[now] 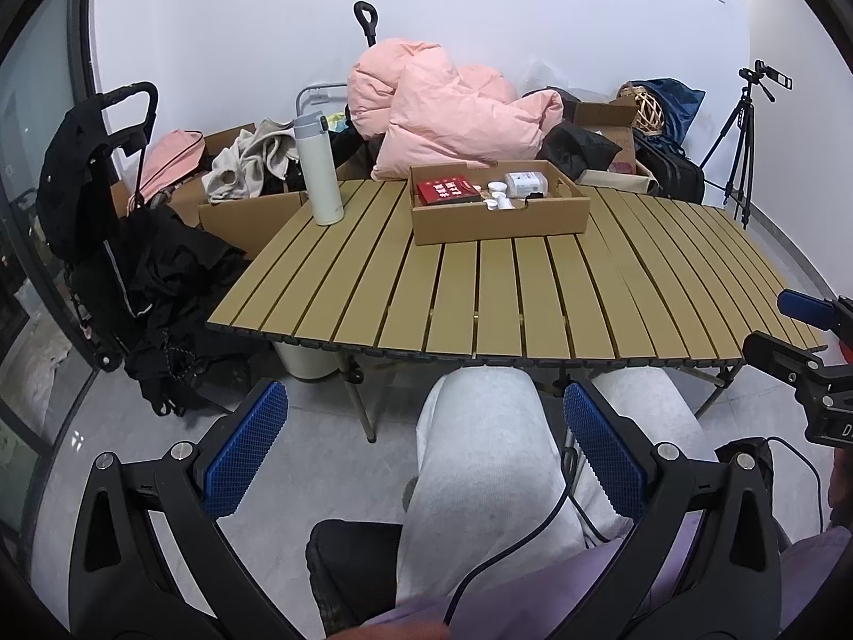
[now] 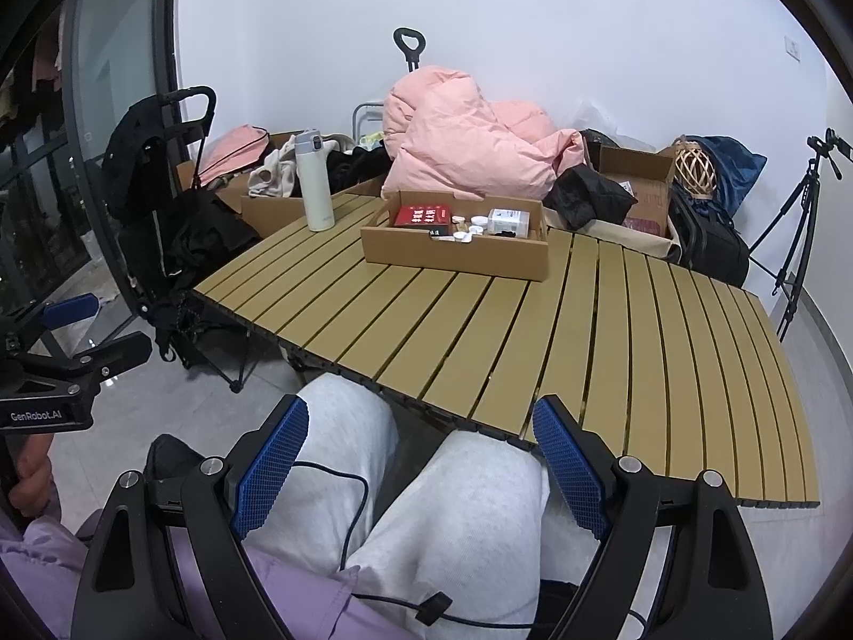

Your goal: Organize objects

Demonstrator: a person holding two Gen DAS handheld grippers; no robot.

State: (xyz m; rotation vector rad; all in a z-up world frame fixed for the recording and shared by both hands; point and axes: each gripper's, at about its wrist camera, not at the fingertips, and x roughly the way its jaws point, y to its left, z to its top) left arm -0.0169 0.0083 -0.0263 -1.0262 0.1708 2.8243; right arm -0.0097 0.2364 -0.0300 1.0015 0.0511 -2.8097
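Both grippers sit low over the person's lap, short of the slatted surface (image 1: 533,288). The left gripper (image 1: 426,442) has its jaws spread wide with nothing between the blue pads; the right gripper (image 2: 421,458) likewise has its jaws wide apart and holds nothing. On the far side of the surface stands an open cardboard tray (image 1: 501,224) that already contains a red box (image 1: 448,191), several small white cups or caps (image 1: 498,196), and a white container with a printed label (image 1: 525,183). A white thermos bottle (image 1: 319,170) stands upright on the far left corner of the surface, well apart from the tray. Judgement: the sorting looks largely done, since the small items lie inside the tray; the bottle is the one loose thing left on the surface, though whether it belongs in the tray cannot be told. Readable writing: "GenRobot.AI" on the body of the left gripper as seen from the right wrist view. The red box carries white characters, too small to read; the container label is also illegible.
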